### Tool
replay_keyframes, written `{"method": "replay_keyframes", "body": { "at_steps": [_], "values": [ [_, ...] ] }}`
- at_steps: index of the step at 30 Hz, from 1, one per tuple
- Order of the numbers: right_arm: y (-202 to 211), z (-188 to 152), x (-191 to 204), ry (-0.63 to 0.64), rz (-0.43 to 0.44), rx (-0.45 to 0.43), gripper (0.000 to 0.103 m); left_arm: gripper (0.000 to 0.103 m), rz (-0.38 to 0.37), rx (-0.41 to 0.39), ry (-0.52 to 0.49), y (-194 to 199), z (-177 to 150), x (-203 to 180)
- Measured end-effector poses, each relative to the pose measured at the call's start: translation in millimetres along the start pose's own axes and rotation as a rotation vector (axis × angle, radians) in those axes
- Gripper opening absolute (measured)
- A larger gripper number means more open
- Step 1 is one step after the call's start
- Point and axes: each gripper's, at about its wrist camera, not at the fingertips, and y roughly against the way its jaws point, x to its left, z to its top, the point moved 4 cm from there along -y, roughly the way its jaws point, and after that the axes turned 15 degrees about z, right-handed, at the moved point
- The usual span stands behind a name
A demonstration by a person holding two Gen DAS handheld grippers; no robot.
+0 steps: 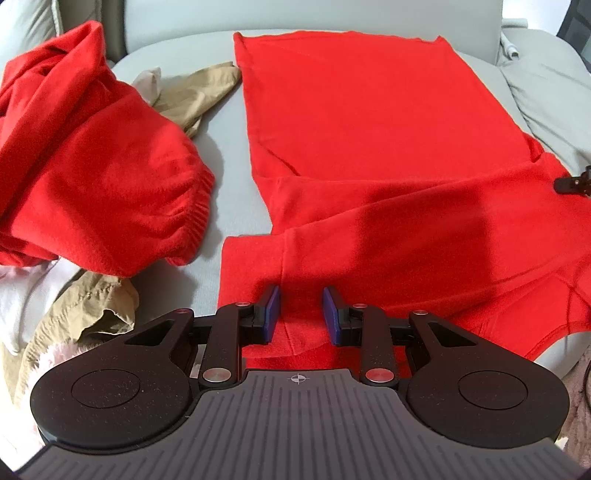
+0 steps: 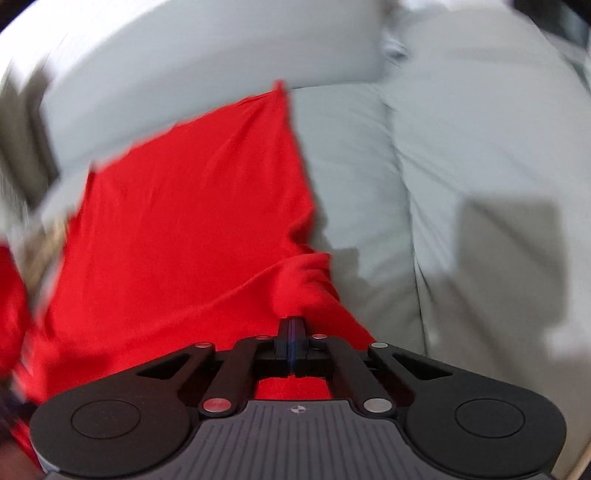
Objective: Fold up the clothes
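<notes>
A red garment (image 1: pixel 369 129) lies spread flat on the grey sofa seat (image 1: pixel 229 177). My left gripper (image 1: pixel 301 310) hovers over the garment's near left edge. Its blue pads (image 1: pixel 272 310) stand apart and open, with flat red cloth showing in the gap. My right gripper (image 2: pixel 293 321) is shut, and a bunched fold of the red garment (image 2: pixel 184 221) rises to its tips at the cloth's right edge. From the left wrist view only the right gripper's black tip (image 1: pixel 570 182) shows, at the garment's right side. The right wrist view is blurred.
A crumpled red garment (image 1: pixel 92 147) is heaped at the left, over tan cloth (image 1: pixel 192 92) and white cloth (image 1: pixel 18 306). The sofa backrest (image 1: pixel 295 14) rises behind. A grey cushion (image 2: pixel 480 166) lies to the right of the spread garment.
</notes>
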Motion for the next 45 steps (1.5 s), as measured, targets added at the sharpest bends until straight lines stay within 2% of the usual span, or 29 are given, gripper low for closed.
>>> {"method": "replay_keyframes", "body": {
  "at_steps": [3,4,6,8,11,14,17,20,23,25,28,31,33,35,38,41,45],
  "values": [
    [20.1,6.7,-12.7,-0.075,-0.056,-0.073,0.001,0.032,0.001,-0.001,0.000,-0.5,0.4,1.7],
    [25.9,7.6,-12.7,-0.060,-0.090,-0.077,0.020,0.032,0.000,-0.002,0.001,-0.2,0.0,0.9],
    [36.9,7.6,-9.1,-0.008,-0.135,-0.068,0.021,0.032,-0.001,-0.003,0.004,-0.2,-0.4,0.1],
    [44.5,2.5,-3.8,0.026,-0.113,-0.045,0.021,0.032,-0.002,-0.003,0.007,0.0,-0.5,-0.5],
    [53.8,-21.5,22.4,0.166,-0.039,0.057,0.024,0.032,-0.001,-0.003,0.013,-0.1,-0.5,-2.2],
    [47.7,-46.9,37.4,0.283,-0.021,0.127,0.024,0.033,-0.002,-0.004,0.016,-1.3,0.1,-1.3],
    [33.5,-68.5,32.1,0.329,-0.070,0.214,0.024,0.033,-0.006,-0.004,0.017,-3.4,1.1,1.0],
    [36.8,-75.5,27.5,0.324,-0.088,0.219,0.025,0.033,-0.009,-0.005,0.017,-4.4,-0.9,-1.0],
    [46.9,-77.2,25.1,0.343,-0.175,0.255,0.027,0.033,-0.008,-0.007,0.016,-2.4,-1.8,6.7],
    [55.1,-79.2,27.7,0.362,-0.197,0.250,0.027,0.035,-0.005,-0.012,0.008,0.2,-1.4,11.2],
    [69.2,-80.7,37.5,0.365,-0.151,0.221,0.031,0.041,0.003,-0.038,-0.031,12.9,-1.9,5.8],
    [79.3,-86.7,49.6,0.405,-0.098,0.200,0.040,0.049,-0.030,-0.114,-0.085,43.3,-10.3,-6.1],
    [80.9,-91.1,53.2,0.446,-0.084,0.181,0.041,0.056,-0.033,-0.147,-0.115,53.8,-16.9,-11.5],
    [77.8,-99.8,53.8,0.472,-0.099,0.158,0.041,0.058,-0.020,-0.162,-0.142,58.6,-23.6,-15.6],
    [70.0,-111.5,58.9,0.530,-0.134,0.152,0.040,0.059,0.021,-0.138,-0.145,55.6,-30.3,-14.5],
    [76.1,-118.9,70.5,0.621,-0.145,0.110,0.041,0.061,0.046,-0.088,-0.081,49.1,-31.7,-4.2],
    [74.6,-118.1,67.4,0.609,-0.122,0.122,0.043,0.063,0.062,-0.014,0.016,39.1,-33.5,11.9]
  ]
}}
